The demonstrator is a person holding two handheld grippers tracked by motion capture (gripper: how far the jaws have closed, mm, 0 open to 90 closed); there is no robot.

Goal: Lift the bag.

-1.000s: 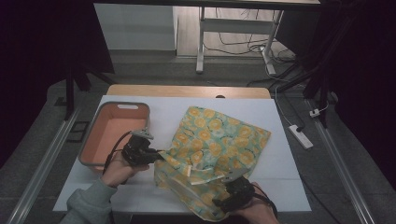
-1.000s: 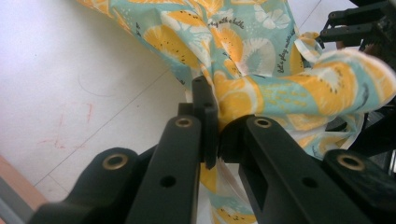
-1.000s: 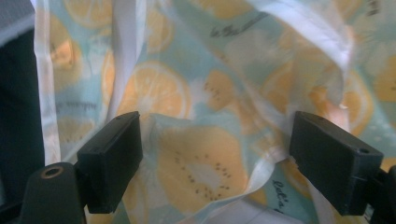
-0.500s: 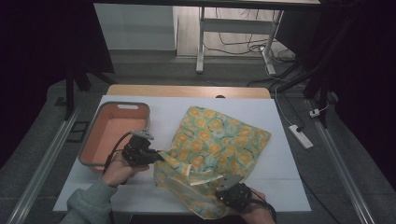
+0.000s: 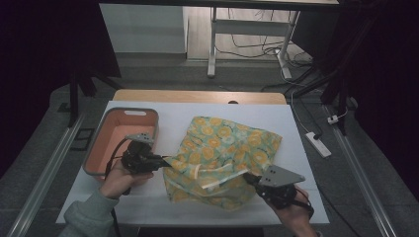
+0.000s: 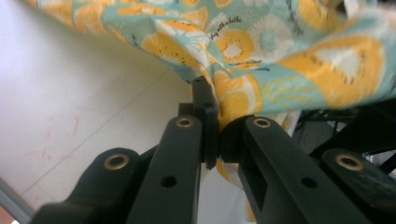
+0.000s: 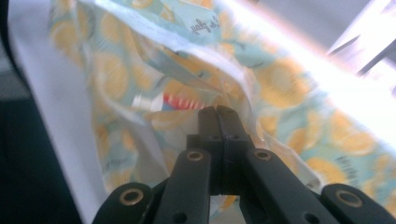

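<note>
High view, nearest first: the right gripper [image 5: 252, 179] sits at the table's near edge with its jaws together at the near right edge of the fabric bag [image 5: 225, 155]. The jaws have just been closing, and in the right gripper view they meet flush with no fold clearly between them, so whether any cloth is pinched I cannot tell. A little farther in, the left gripper [image 5: 163, 161] is clamped on the bag's left corner; the left gripper view shows a bunch of the cloth squeezed between its pads. The bag lies mid-table on the white table cover [image 5: 301, 148], its near side lifted and gaping. It looks like thin woven cotton, teal with orange citrus slices and white daisies, with pale ribbon handles [image 5: 212, 170]. I judge it light, limp and prone to sag and slip, so it is best taken at a hem, seam or corner, where the layers are doubled. To the left, well apart, sits a smooth, rigid salmon plastic bin [image 5: 148, 114] with rounded corners. Beyond lie the wooden table edge [image 5: 197, 95] and floor cables.
</note>
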